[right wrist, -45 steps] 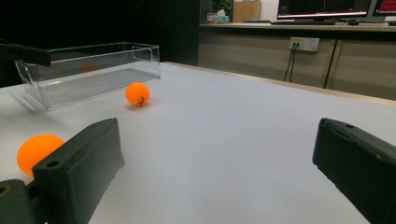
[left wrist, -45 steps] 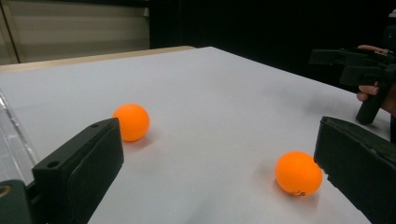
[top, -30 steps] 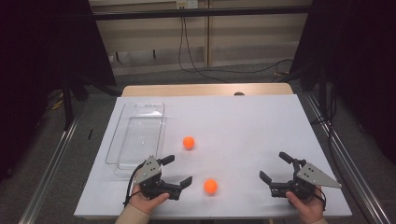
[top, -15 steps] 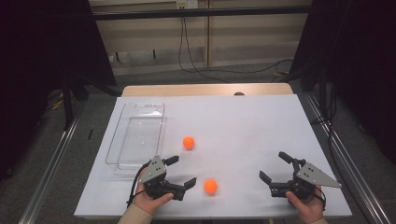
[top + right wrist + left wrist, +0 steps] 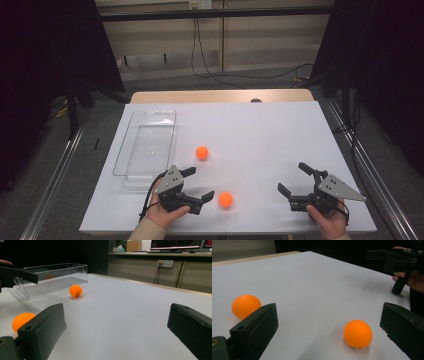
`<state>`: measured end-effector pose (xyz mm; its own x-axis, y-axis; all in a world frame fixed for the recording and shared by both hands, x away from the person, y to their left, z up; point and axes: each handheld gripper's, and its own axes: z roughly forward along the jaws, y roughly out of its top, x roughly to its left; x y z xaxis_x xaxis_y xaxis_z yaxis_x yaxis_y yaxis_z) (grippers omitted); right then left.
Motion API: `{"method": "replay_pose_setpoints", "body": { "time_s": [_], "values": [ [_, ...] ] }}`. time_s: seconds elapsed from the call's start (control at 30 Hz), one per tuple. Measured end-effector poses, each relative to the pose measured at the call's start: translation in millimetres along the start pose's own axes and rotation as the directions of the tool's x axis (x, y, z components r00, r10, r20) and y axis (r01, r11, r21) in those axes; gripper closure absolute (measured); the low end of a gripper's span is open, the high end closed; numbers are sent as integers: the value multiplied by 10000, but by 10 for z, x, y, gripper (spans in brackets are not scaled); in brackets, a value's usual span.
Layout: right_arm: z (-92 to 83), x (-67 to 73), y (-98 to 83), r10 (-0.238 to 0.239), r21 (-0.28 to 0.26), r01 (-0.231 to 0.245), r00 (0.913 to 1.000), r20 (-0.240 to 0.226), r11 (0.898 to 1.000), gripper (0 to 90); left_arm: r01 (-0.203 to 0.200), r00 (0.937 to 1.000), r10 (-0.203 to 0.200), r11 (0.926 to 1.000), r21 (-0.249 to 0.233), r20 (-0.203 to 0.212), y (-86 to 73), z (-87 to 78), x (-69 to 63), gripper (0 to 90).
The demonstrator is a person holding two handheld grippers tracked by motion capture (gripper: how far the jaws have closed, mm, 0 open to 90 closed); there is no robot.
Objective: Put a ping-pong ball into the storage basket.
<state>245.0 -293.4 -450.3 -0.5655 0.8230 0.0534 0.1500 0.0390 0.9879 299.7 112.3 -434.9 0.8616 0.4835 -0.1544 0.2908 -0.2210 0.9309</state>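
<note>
Left claw (image 5: 200,183) open wide, near small orange plastic ball (image 5: 225,199) just ahead on white worktop (image 5: 260,135). Centre the ball between both jaws, close gently; it rolls. Right claw (image 5: 295,179) open, idle.

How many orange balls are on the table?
2. The near ball lies on the white table just ahead of the open left gripper. The far ball sits beside the clear tray.

No legible text anywhere; dark mark on far orange ball (image 5: 75,291) too small to read.
</note>
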Motion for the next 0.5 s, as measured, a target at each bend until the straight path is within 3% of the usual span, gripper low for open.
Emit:
{"method": "replay_pose_setpoints", "body": {
  "time_s": [0.5],
  "values": [
    [-4, 2, 0, 23, 37, -23, 10000, -23, 10000, 12, -124, 9998, 122, 9998, 161, 136, 48, 90, -41, 16]
  ]
}}
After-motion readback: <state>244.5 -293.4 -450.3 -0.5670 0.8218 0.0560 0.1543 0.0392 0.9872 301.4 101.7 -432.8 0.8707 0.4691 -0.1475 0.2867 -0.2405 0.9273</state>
